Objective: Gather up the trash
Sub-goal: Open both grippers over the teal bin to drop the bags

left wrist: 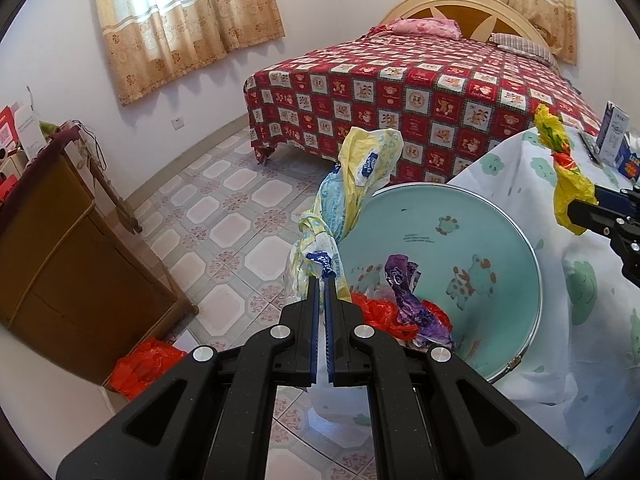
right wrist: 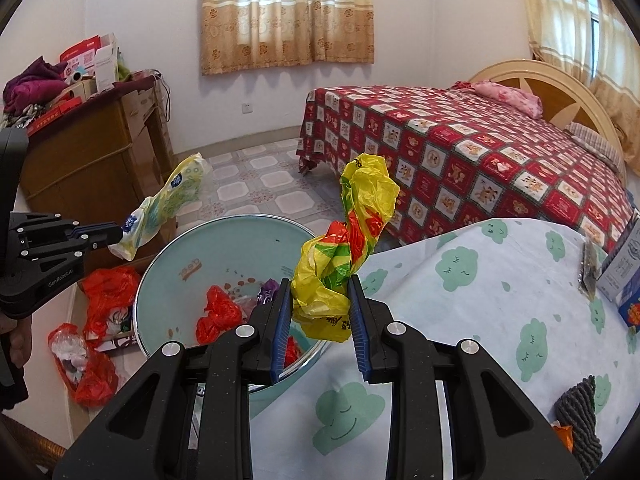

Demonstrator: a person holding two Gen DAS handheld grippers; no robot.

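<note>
While each hand-held gripper pinches crinkled plastic (left [left wrist: 323,280] tight, right [right wrist: 319,300] wider), wrappers fill the round bin [left wrist: 500,216].

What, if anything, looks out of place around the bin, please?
Red plastic bags lie loose on the floor beside the bin rather than inside it. Otherwise, each gripper is clamped on a crumpled wrapper.

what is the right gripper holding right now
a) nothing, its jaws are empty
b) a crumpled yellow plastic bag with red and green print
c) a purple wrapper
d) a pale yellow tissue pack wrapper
b: in the right wrist view the right gripper has its blue pads pressed on a crumpled yellow plastic bag with red and green print, held above the light green bin.
</note>
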